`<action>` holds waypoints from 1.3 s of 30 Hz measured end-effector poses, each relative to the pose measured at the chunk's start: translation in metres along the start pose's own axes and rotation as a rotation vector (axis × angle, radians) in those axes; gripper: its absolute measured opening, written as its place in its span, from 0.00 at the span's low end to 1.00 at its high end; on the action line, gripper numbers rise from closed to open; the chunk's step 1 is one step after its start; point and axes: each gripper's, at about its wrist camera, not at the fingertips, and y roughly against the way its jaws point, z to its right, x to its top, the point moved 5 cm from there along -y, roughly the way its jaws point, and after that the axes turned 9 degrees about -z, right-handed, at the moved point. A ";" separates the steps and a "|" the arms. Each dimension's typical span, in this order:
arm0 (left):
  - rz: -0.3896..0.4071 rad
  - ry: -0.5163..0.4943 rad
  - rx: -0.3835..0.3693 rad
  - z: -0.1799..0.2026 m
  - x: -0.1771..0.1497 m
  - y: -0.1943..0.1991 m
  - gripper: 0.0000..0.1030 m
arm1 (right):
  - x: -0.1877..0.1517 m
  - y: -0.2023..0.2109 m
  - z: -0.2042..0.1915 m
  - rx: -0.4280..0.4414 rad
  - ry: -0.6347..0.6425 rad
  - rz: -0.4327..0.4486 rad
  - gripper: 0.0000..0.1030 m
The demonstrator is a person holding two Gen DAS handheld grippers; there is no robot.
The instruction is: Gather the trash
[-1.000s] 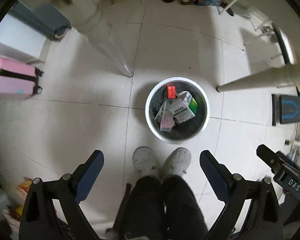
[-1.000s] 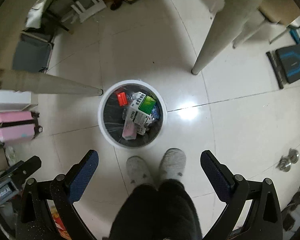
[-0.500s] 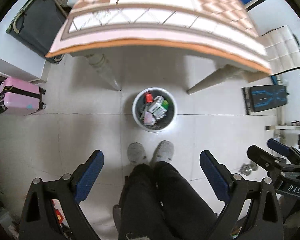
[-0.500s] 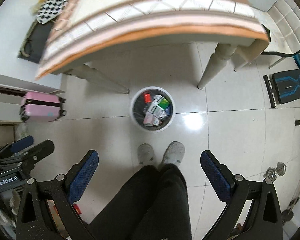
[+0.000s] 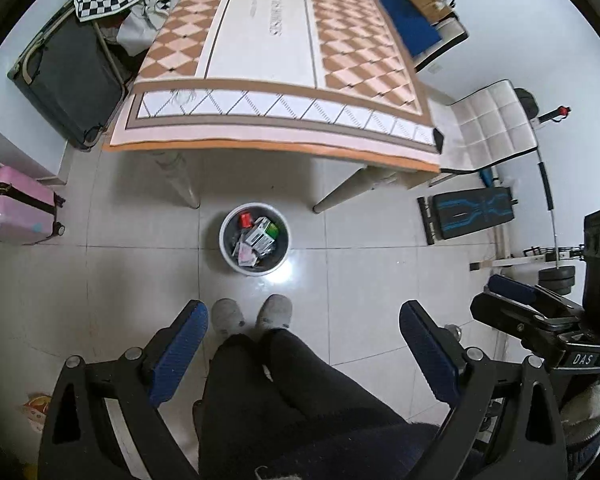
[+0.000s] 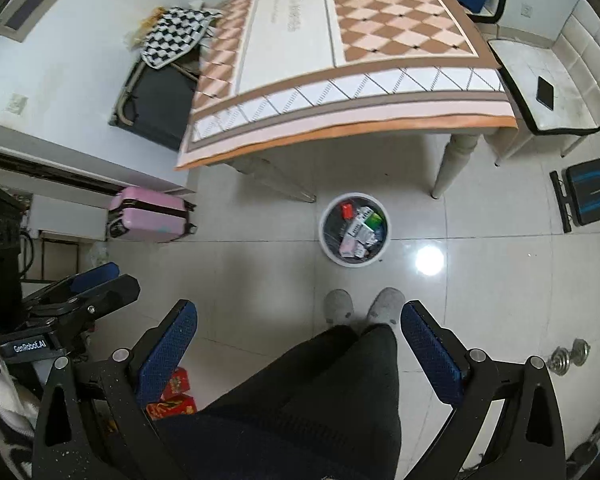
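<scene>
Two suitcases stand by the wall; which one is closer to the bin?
The pink suitcase, lying on the floor left of the bin. The dark suitcase sits farther back, beside the table.

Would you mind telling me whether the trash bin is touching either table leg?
Apart. In the left wrist view, bare floor tile separates the trash bin from both table legs.
</scene>
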 end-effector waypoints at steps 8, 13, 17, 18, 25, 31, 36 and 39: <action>0.038 -0.026 -0.025 0.015 -0.012 0.031 0.95 | -0.011 0.036 -0.021 0.036 0.036 0.035 1.00; 0.049 -0.038 -0.032 0.016 -0.016 0.040 0.95 | -0.018 0.040 -0.023 0.044 0.039 0.040 1.00; 0.064 -0.041 -0.032 0.016 -0.017 0.045 0.95 | -0.021 0.042 -0.024 0.055 0.034 0.039 1.00; 0.069 -0.040 -0.032 0.016 -0.017 0.046 0.95 | -0.021 0.042 -0.025 0.060 0.033 0.038 1.00; 0.081 -0.044 -0.056 0.019 -0.016 0.048 1.00 | -0.022 0.043 -0.028 0.072 0.036 0.030 1.00; 0.084 -0.039 -0.063 0.021 -0.015 0.049 1.00 | -0.020 0.045 -0.030 0.072 0.038 0.028 1.00; 0.086 -0.039 -0.066 0.022 -0.014 0.051 1.00 | -0.015 0.046 -0.030 0.077 0.040 0.019 1.00; 0.084 -0.039 -0.068 0.022 -0.014 0.050 1.00 | -0.014 0.046 -0.030 0.075 0.044 0.019 1.00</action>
